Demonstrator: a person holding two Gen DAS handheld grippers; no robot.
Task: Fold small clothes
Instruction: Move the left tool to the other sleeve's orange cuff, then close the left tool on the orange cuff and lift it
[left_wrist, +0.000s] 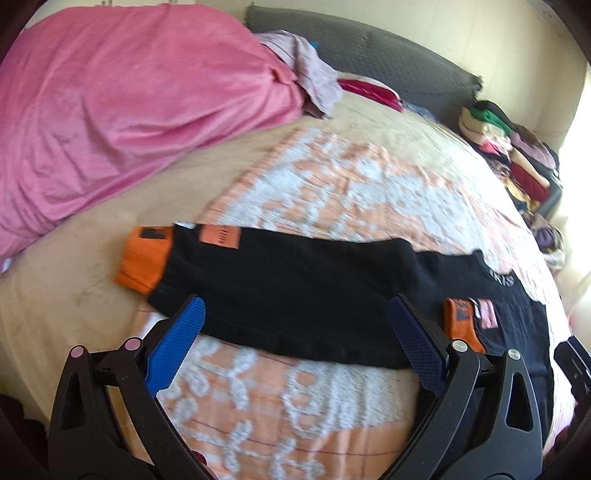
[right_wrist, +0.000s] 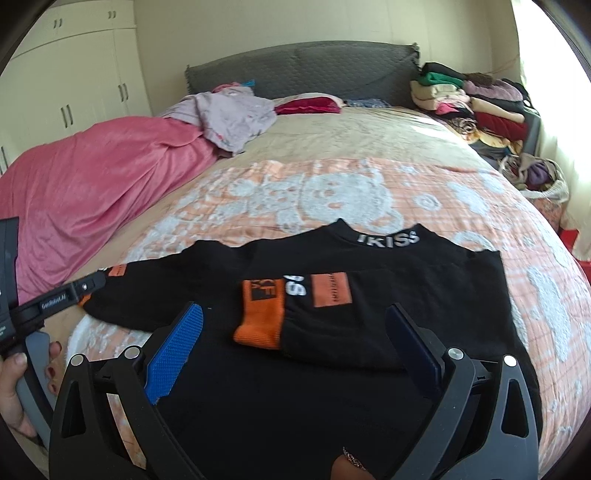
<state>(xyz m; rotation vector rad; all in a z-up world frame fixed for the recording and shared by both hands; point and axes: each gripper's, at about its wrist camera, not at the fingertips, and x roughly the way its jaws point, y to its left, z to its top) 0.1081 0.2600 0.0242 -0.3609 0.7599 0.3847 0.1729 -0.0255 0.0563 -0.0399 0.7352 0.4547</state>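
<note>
A small black sweater (right_wrist: 369, 369) with orange cuffs lies flat on the orange-and-white towel (right_wrist: 332, 192) on the bed. Its right sleeve (right_wrist: 325, 317) is folded across the chest, orange cuff (right_wrist: 260, 314) toward the left. Its left sleeve (left_wrist: 280, 288) stretches out sideways, ending in an orange cuff (left_wrist: 146, 258). My left gripper (left_wrist: 295, 314) is open and empty, its jaws straddling that outstretched sleeve from the near side. My right gripper (right_wrist: 295, 321) is open and empty, just above the sweater's body near the folded sleeve.
A pink blanket (right_wrist: 92, 184) is heaped on the bed's left side, with a lilac garment (right_wrist: 229, 114) on it. Stacked folded clothes (right_wrist: 472, 99) sit at the far right by the grey headboard (right_wrist: 314, 66). White wardrobes (right_wrist: 74, 74) stand behind.
</note>
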